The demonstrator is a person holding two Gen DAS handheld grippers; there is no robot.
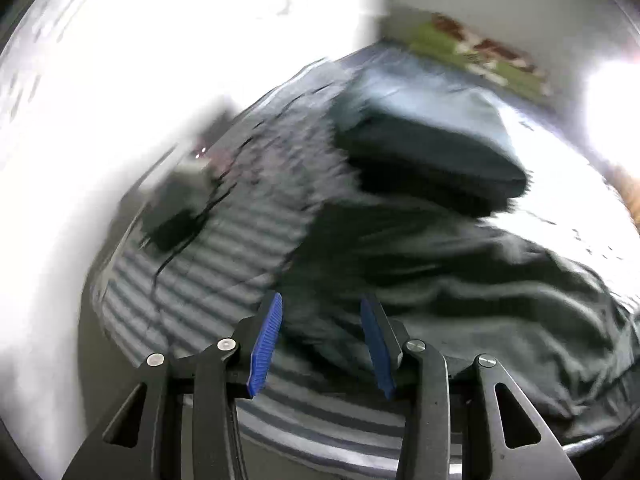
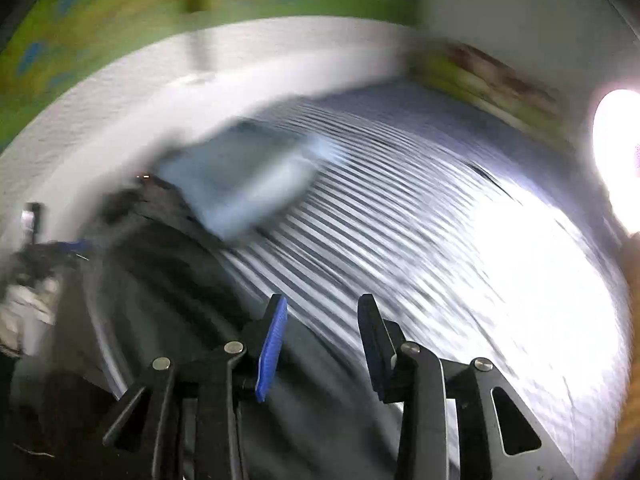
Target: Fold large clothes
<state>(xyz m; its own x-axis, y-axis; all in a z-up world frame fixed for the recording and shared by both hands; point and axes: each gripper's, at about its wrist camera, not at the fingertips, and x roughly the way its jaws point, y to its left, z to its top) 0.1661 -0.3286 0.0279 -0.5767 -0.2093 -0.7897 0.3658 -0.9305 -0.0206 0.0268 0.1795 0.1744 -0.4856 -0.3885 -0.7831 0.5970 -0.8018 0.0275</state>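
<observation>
A large dark green-grey garment lies rumpled on the striped bed sheet, spreading from the middle to the right. Beyond it sits a folded stack of clothes, dark below and pale blue on top. My left gripper hovers open above the garment's near edge, nothing between its blue pads. In the right wrist view the same dark garment lies at the lower left, and the pale blue folded stack rests on the striped sheet. My right gripper is open and empty over the garment's edge. Both views are motion-blurred.
A black cable and small black box lie on the sheet at the left. A green patterned strip runs along the far wall. Bright glare washes out the sheet's right side. White floor borders the bed at the left.
</observation>
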